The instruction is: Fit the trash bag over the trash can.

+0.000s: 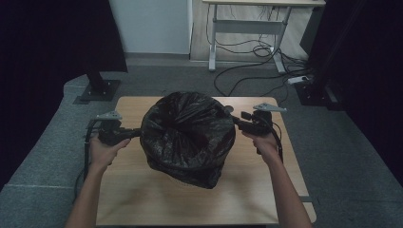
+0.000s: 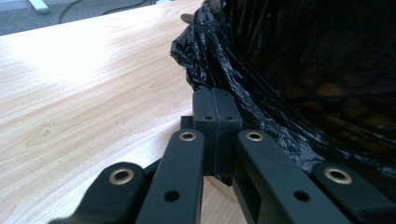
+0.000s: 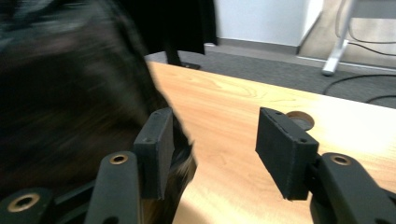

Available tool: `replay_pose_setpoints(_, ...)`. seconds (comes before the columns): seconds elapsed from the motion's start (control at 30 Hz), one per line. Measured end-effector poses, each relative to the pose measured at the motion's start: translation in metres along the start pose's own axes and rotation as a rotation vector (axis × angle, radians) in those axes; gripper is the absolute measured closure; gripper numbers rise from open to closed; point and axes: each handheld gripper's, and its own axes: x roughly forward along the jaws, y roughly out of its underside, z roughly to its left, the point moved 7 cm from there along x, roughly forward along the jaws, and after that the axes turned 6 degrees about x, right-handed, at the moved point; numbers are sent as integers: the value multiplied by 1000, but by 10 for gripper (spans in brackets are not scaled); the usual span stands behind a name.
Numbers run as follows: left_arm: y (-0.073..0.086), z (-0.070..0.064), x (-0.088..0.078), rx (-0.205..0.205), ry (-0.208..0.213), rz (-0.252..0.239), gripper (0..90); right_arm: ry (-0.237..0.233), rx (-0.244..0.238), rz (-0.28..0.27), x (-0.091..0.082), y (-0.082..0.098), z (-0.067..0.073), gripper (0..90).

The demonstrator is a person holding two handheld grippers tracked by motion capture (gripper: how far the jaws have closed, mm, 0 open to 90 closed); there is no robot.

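From the high view, a black bin bag [image 1: 189, 135] is sitting in the middle of the wooden desk [image 1: 142, 199], draped over what looks like a round bin, its mouth gaping upward. The person is holding the left gripper [image 1: 134, 132] against the bag's left edge and the right gripper [image 1: 236, 121] against its right edge, forearms reaching in from below.

In the left gripper view, the two black jaws are pressing flat together, clenched on the bunched, rolled rim of the bag [image 2: 243, 102], which is running past the tips in glossy folds. Pale desk [image 2: 84, 88] is spreading out to the left.

In the right gripper view, the jaws are standing apart and released; the bag [image 3: 70, 93] is blurring past the left jaw, touching or just beside it, while nothing is lying between the pads. Bare desk [image 3: 224, 112] is showing in the gap.

The film is looking thin, limp and slippery, very light, and likely to tear if yanked. The thick gathered rim is seeming the soundest place to pinch, taking several layers at once rather than a single sheet.
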Motion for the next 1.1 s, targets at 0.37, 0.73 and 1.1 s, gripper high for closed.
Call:
replay_pose_setpoints(0.37, 9, -21, -15, 62, 5, -13, 896, -161, -106, 31, -59, 45, 36, 386)
replay_pose_setpoints(0.73, 21, -41, -21, 98, 31, -9, 896, -276, -200, 123, -61, 104, 84, 278)
replay_pose_setpoints(1.1, 25, -43, -26, 101, 42, -28, 896, -302, -235, 122, -38, 116, 85, 743)
